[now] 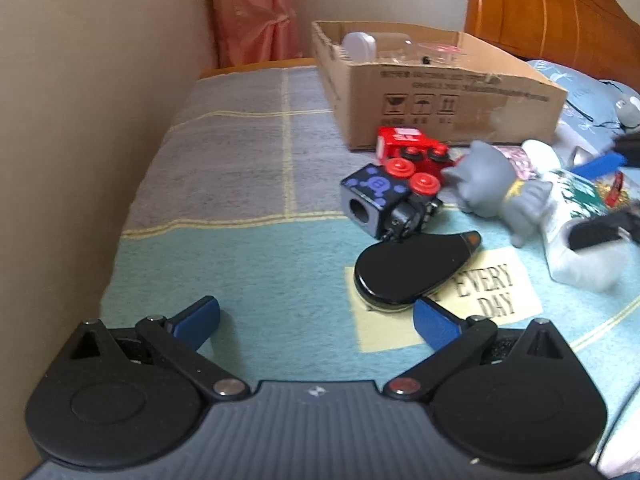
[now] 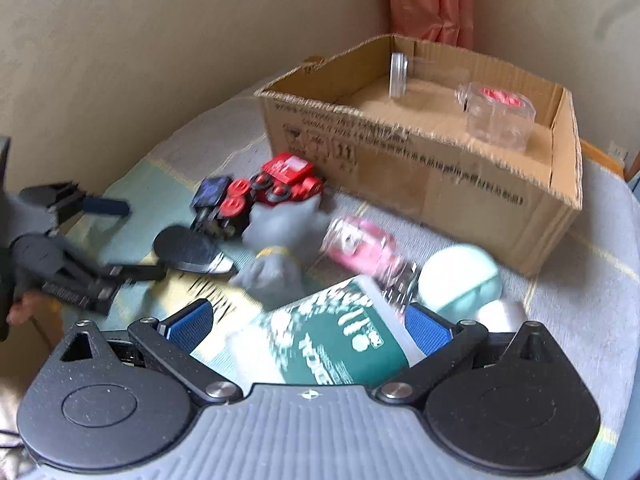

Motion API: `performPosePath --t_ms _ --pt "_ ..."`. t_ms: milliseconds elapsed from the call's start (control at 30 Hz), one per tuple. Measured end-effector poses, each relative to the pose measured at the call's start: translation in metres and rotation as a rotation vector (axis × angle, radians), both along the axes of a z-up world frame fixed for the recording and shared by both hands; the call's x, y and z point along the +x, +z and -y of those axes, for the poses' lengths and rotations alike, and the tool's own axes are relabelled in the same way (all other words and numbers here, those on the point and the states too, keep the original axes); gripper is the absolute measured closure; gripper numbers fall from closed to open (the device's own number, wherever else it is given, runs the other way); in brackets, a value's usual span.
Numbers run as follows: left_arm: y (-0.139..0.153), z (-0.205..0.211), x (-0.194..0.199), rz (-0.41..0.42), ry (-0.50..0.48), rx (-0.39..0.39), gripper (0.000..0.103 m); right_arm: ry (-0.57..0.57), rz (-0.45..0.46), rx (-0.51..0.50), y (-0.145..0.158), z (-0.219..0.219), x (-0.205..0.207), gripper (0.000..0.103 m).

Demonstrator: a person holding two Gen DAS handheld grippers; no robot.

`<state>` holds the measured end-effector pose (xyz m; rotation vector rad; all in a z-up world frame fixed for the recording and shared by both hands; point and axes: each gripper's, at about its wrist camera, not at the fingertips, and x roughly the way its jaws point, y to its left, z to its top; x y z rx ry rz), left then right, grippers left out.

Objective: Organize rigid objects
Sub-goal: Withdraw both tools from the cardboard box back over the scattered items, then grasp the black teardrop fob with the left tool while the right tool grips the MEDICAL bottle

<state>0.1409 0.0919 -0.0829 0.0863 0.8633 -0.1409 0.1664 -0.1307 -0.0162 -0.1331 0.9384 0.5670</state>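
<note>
**Mia:** Nearest the left camera, the left gripper (image 1: 316,322) has its fingers spread wide and holds nothing. Just past its right finger lies a flat black paddle (image 1: 408,270) on the blanket (image 1: 240,240).

**Tom:** How would that handle?

**Mia:** Stiff, thin and probably light, I'd judge. It lies flat, so take it across the narrow handle end. Beyond it sit a blue cube (image 1: 370,200) and a red toy truck (image 1: 412,148), touching each other, with a grey figurine (image 1: 492,192) beside them. Behind stands the cardboard box (image 1: 440,108).

**Tom:** And the right camera?

**Mia:** Closest in, the right gripper (image 2: 306,326) is spread wide around a white bottle with a green label (image 2: 340,344). Its pads are at the sides of the bottle; whether they touch, I can't tell. It looks like smooth plastic, maybe slippery, so grip the middle of the body squarely.

**Tom:** Anything else?

**Mia:** A pink-labelled clear container (image 2: 360,248) and a pale green round thing (image 2: 460,276) lie near the bottle. The box holds a clear jar (image 2: 500,116), which may crack if dropped on.
</note>
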Motion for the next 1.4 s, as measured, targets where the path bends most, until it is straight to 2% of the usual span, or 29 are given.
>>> performPosePath --t_ms 200,300,400,500,633,700,1067,1200,1400 --pt "-0.001 -0.014 0.002 0.004 0.038 -0.014 0.001 -0.045 -0.069 -0.025 0.001 -0.006 -0.036 0.0" --pt "0.0 -0.012 -0.001 0.01 0.016 0.008 0.001 -0.089 -0.022 -0.1 -0.003 -0.018 -0.052 0.0" --pt "0.004 -0.004 -0.007 0.014 -0.037 -0.003 0.001 -0.137 0.033 -0.191 -0.012 -0.026 -0.062 0.0" --pt "0.006 0.006 -0.007 0.011 -0.068 -0.016 0.001 -0.171 0.044 -0.244 -0.023 -0.032 -0.063 0.0" --pt "0.001 0.023 -0.003 -0.006 -0.095 -0.007 0.001 -0.2 0.023 -0.191 -0.027 -0.026 -0.06 0.0" --pt "-0.001 0.027 -0.002 -0.003 -0.094 -0.035 0.001 -0.217 0.006 -0.161 -0.028 -0.021 -0.06 0.0" --pt "-0.001 0.05 0.024 -0.002 -0.031 -0.035 0.001 -0.222 0.062 -0.139 -0.03 -0.019 -0.068 0.0" --pt "-0.001 0.047 0.026 -0.002 -0.032 -0.036 0.001 -0.228 0.066 -0.137 -0.031 -0.019 -0.067 0.0" --pt "-0.004 0.022 0.012 0.002 -0.006 -0.035 0.001 -0.229 0.078 -0.132 -0.032 -0.019 -0.069 0.0"
